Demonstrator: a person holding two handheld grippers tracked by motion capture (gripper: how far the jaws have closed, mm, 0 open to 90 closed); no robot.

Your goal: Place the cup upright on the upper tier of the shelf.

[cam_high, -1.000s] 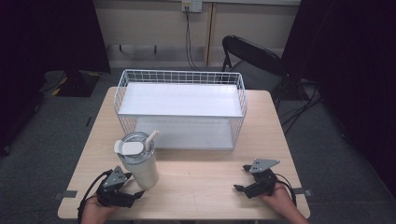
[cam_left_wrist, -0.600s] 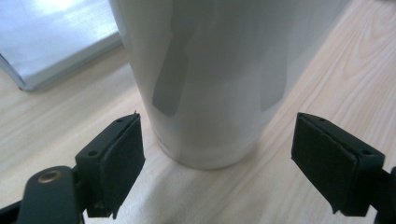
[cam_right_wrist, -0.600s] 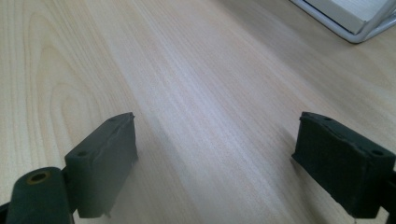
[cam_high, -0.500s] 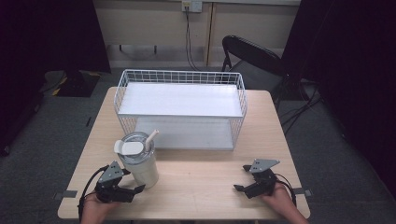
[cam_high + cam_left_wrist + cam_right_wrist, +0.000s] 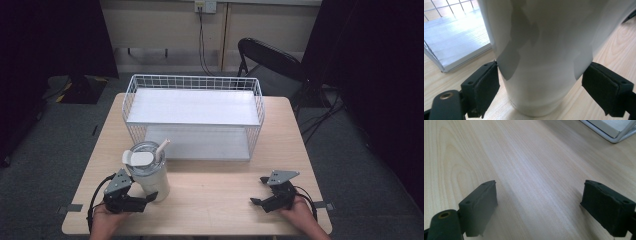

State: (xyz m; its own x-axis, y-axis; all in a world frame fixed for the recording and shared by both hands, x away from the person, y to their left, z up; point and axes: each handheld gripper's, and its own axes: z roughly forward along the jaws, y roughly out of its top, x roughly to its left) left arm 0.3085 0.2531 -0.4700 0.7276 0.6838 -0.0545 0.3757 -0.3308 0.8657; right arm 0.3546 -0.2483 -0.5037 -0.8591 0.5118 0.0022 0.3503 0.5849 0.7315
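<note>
Wooden worktop (image 5: pixel 215 200): left tool (image 5: pixel 150 196) spread w/ jaws around cup (image 5: pixel 149 172), barely touching; right tool (image 5: pixel 257 197) released, nothing between.

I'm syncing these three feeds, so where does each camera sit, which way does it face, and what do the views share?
High view: above the person's side, looking forward and down on the table, wire basket and tumbler; both hands and grippers show.
Left gripper view: rides the left gripper, facing the tumbler between its open jaws, basket behind.
Right gripper view: rides the right gripper, facing bare tabletop, jaws open, basket corner beyond.
Shared: the wire basket and the table.
</note>
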